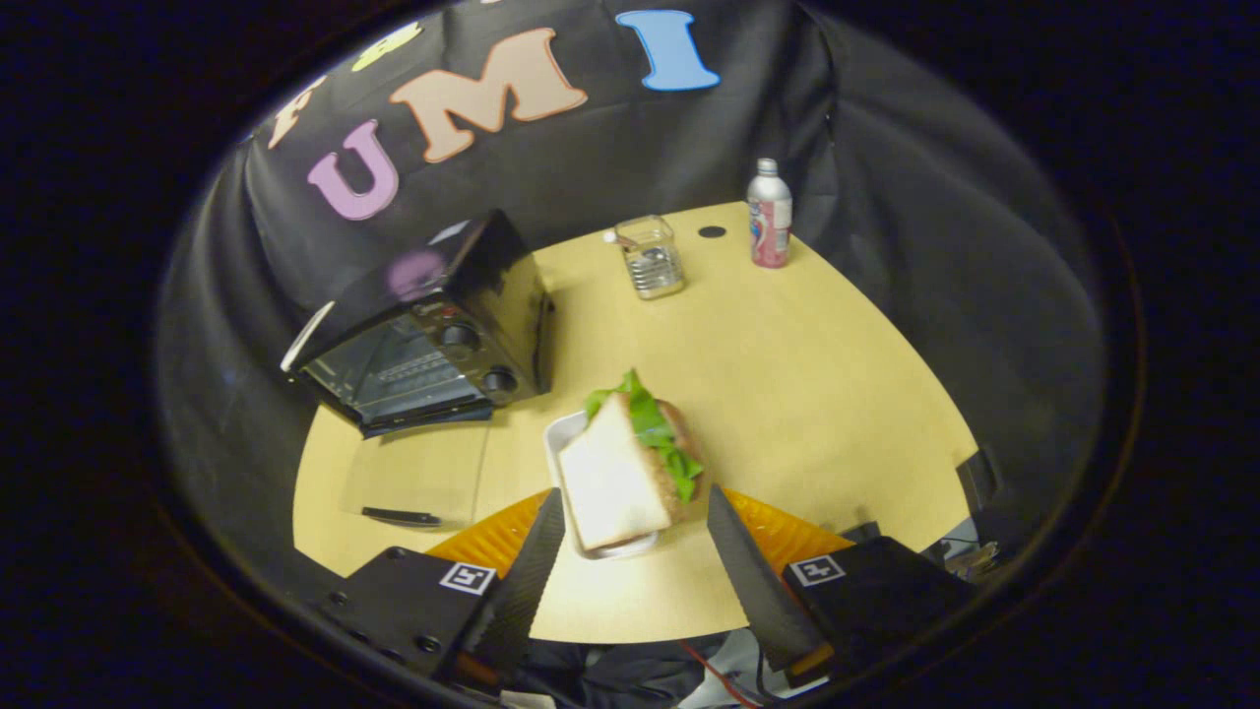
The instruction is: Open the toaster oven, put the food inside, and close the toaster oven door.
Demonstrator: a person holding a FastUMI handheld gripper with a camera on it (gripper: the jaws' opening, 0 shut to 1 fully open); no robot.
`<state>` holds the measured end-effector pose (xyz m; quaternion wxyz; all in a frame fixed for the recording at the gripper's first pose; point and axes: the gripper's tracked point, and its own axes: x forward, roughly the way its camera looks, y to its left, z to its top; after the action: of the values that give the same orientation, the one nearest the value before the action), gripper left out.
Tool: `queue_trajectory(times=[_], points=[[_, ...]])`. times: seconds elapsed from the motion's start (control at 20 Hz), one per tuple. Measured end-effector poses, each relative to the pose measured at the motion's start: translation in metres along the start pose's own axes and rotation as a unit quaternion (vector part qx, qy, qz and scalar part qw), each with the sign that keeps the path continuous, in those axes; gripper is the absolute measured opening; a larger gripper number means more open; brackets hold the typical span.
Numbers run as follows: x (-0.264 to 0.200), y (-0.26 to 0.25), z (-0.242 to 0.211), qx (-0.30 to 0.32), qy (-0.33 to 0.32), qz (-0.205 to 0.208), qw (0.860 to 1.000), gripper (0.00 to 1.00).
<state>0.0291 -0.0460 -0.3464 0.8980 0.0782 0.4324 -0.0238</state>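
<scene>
1. Gripper [635, 522] fingers sat spread wide, gripping nothing.
2. Sandwich [630, 473] lay on a white plate [563, 433], between the fingertips and just ahead of them.
3. Toaster oven [428, 330] stood beyond the left finger on the table [807, 394], its glass door [413, 478] folded down open.
4. Glass jar [652, 256] and bottle [769, 214] stood at the far edge.

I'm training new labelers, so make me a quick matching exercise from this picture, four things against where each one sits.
Things:
1. sandwich
2. toaster oven
3. glass jar
4. bottle

Places:
A. far table edge, by the cloth wall
B. on a white dish, between the open gripper's fingers
C. beyond the fingers to the left, door open
D. mid-table, beside the bottle

Pairs: 1-B, 2-C, 3-D, 4-A
</scene>
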Motion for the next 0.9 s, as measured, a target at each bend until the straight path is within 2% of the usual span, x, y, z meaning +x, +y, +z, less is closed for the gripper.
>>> queue_trajectory(times=[0.15, 0.25, 0.35, 0.45, 0.6, 0.85, 0.9], points=[[0.023, 0.001, -0.008, 0.019, 0.019, 0.026, 0.999, 0.93], [0.035, -0.007, -0.014, 0.006, 0.026, 0.018, 0.999, 0.93], [0.045, -0.005, -0.016, 0.008, 0.031, 0.030, 0.999, 0.93], [0.053, 0.003, -0.019, 0.025, 0.038, 0.053, 0.998, 0.80], [0.050, 0.006, -0.019, 0.030, 0.031, 0.063, 0.997, 0.64], [0.044, 0.012, -0.017, 0.037, -0.018, 0.043, 0.998, 0.38], [0.040, 0.017, -0.014, 0.050, -0.029, 0.050, 0.997, 0.34]])
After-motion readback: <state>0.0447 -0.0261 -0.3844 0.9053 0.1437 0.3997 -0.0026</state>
